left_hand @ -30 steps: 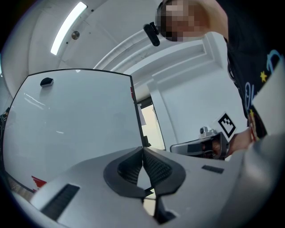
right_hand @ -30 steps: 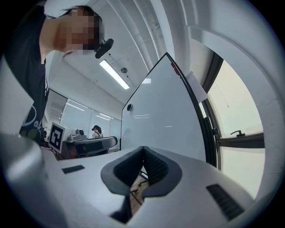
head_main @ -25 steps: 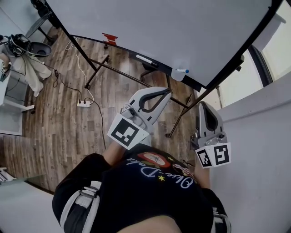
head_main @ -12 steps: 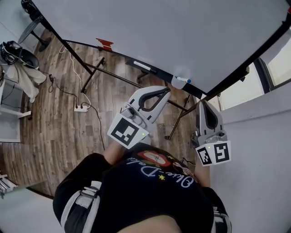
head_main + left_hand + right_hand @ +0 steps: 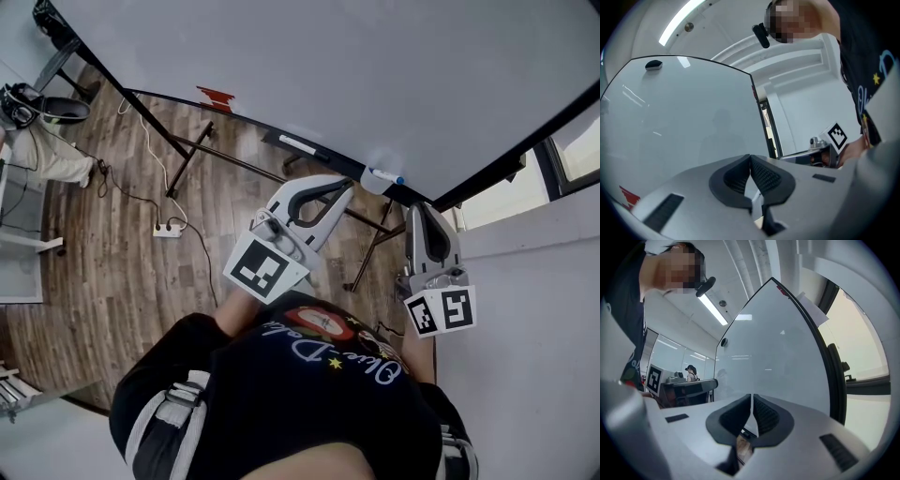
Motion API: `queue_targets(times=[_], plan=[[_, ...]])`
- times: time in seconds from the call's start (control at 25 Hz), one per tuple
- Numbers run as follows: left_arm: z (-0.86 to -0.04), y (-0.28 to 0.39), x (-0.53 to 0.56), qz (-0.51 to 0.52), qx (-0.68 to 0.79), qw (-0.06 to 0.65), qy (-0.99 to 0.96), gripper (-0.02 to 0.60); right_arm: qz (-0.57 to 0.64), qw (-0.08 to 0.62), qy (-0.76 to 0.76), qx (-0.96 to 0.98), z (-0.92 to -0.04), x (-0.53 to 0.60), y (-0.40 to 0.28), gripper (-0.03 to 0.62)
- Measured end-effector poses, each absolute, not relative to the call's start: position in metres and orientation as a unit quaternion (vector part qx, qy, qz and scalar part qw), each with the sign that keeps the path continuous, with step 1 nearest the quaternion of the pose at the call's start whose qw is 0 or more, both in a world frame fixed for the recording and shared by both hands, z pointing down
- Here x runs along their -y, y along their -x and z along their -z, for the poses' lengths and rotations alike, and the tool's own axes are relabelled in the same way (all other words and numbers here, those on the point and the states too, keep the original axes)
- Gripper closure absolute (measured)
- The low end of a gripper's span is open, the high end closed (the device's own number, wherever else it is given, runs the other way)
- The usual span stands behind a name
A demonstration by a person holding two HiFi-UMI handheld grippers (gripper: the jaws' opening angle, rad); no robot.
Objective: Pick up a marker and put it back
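Note:
A large whiteboard (image 5: 356, 66) fills the top of the head view. On its lower ledge lie a white marker (image 5: 298, 143) and, further right, a blue-capped marker (image 5: 386, 176) in a pale holder. My left gripper (image 5: 343, 186) is shut and empty, its tips just below the ledge, left of the blue-capped marker. My right gripper (image 5: 421, 207) is shut too, with its tips below and right of that marker. In the left gripper view the jaws (image 5: 750, 157) meet in front of the board, and in the right gripper view the jaws (image 5: 752, 397) meet with nothing between them.
A red eraser (image 5: 214, 97) sits at the ledge's left end. The board's black stand legs (image 5: 187, 155) cross the wooden floor, where a power strip (image 5: 169, 228) and cables lie. A white wall (image 5: 525, 309) stands close on the right, and a chair (image 5: 47, 108) at far left.
The board and its ledge have drawn nearer and lower in the head view, so the blue-capped marker now lies closer to both gripper tips. Both grippers stay shut.

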State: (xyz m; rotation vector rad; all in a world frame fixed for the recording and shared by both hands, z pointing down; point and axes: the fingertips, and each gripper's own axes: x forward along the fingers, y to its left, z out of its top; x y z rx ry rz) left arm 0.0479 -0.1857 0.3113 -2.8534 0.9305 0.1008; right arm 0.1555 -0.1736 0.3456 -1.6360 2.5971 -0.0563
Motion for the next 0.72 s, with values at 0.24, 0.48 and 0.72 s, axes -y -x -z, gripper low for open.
queue_targets(times=[0.24,0.48,0.72], plan=[[-0.315,-0.041,0.205,-0.032,-0.293,0.063,0.954,0.578,0.021,0.033,0.551,-0.834,-0.349,0.189,-0.15,0.592],[-0.318,-0.032,0.226,-0.031,-0.276,0.059,0.959,0.578,0.027,0.03,0.574,-0.818,-0.355,0.204,-0.147,0.591],[-0.322,-0.026,0.242,-0.031,-0.257,0.057,0.964,0.578,0.029,0.028,0.595,-0.803,-0.36,0.214,-0.142,0.571]])
